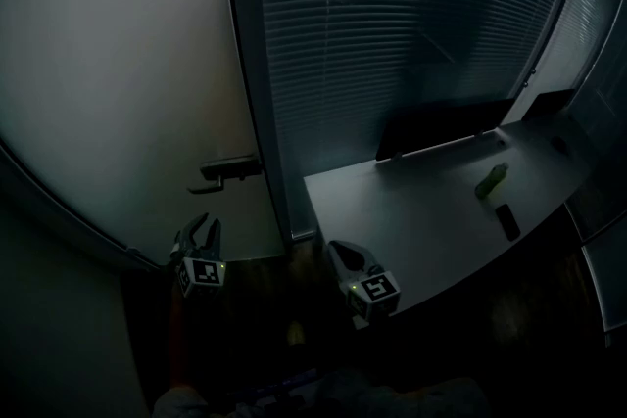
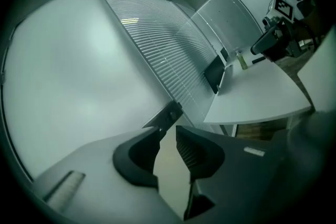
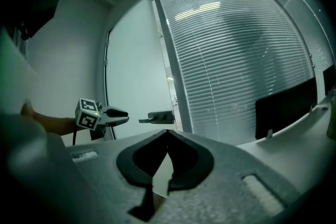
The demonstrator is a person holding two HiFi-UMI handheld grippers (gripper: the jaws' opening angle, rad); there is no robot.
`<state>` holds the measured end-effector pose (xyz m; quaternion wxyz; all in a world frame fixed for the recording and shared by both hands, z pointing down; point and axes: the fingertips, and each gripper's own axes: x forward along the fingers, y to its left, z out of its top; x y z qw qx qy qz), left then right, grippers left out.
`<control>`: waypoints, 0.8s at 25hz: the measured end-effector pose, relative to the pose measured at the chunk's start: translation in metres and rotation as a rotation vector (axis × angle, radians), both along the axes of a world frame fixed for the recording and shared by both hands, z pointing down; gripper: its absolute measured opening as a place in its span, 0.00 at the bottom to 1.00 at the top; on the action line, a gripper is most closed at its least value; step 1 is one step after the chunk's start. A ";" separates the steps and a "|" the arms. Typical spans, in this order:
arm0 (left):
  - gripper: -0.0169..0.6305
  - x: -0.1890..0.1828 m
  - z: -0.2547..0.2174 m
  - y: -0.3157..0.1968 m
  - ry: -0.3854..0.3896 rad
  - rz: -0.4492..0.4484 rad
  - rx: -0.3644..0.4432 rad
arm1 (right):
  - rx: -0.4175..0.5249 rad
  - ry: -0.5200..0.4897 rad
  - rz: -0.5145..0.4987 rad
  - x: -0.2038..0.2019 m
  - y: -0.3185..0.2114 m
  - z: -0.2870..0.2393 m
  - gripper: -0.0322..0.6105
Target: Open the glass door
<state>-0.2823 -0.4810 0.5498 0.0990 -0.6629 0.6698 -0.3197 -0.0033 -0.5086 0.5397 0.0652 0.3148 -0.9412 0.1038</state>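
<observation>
the glass door [image 1: 118,64] fills the left, with its door handle [image 1: 227,171] at its right edge, beside the frame post [image 1: 257,93]. right of the post runs a wall of blinds [image 1: 392,24]. the desk [image 1: 392,230] stands against the blinds. a monitor [image 1: 441,127] is on the desk's far edge, and a small bottle [image 1: 492,180] and a flat object [image 1: 506,221] lie toward its right end. the left gripper [image 1: 209,222] is just below the handle, apart from it. the right gripper [image 1: 335,248] is by the desk's near left corner.

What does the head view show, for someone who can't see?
The left gripper points its open fingers at the handle of a frosted glass door in a dark room. The right gripper sits beside it, near a grey desk.
</observation>
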 end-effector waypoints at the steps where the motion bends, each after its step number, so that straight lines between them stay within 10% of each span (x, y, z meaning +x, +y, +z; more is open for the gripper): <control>1: 0.19 -0.004 0.001 -0.004 -0.014 0.003 -0.004 | -0.002 0.003 0.005 0.000 -0.001 0.001 0.05; 20: 0.28 -0.053 0.037 -0.067 -0.237 0.046 -0.192 | -0.022 -0.008 0.088 0.003 -0.026 0.016 0.05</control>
